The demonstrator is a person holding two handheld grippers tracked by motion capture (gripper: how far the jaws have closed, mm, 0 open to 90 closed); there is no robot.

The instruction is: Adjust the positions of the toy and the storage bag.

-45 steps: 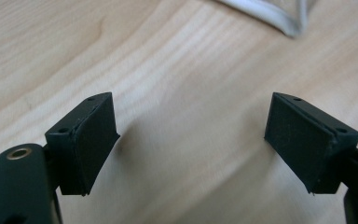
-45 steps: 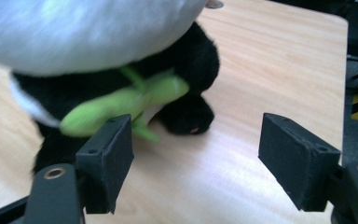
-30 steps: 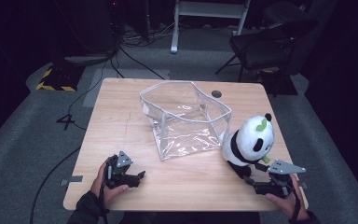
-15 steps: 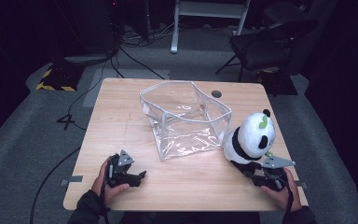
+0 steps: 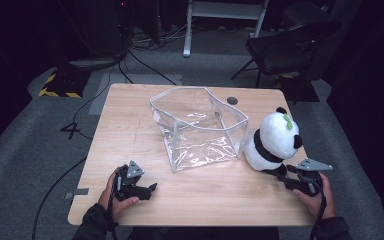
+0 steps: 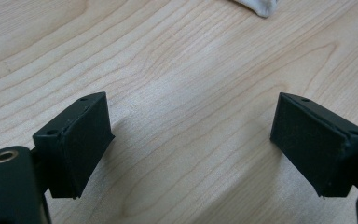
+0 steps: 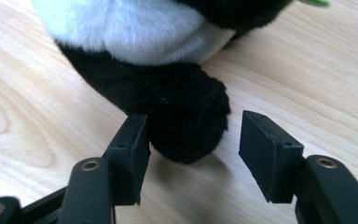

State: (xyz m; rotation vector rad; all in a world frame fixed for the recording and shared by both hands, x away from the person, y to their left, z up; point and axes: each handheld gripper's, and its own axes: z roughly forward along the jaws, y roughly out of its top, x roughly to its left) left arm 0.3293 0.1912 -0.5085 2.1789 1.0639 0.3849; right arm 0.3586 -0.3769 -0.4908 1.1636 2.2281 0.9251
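at the near left edge of the wooden table (image 5: 130,125), the person's left hand (image 5: 111,192) is holding the left gripper (image 5: 147,189) low over the wood, its jaws standing wide apart with nothing between them; in the left gripper view they are framing bare wood grain. at the near right, the right hand (image 5: 316,197) is holding the right gripper (image 7: 193,140) just beside the plush panda (image 5: 275,140). in the right gripper view its jaws are standing open on either side of the panda's black foot (image 7: 186,116), one pad seeming to touch the fur and the other apart from it, so nothing is gripped. the panda is sitting upright on the table's right side, just beside the clear plastic bin (image 5: 200,127), which is standing open-topped at the middle of the table. farther back, beyond the table, a dark chair (image 5: 290,47) and cables (image 5: 140,60) are lying on the grey floor.
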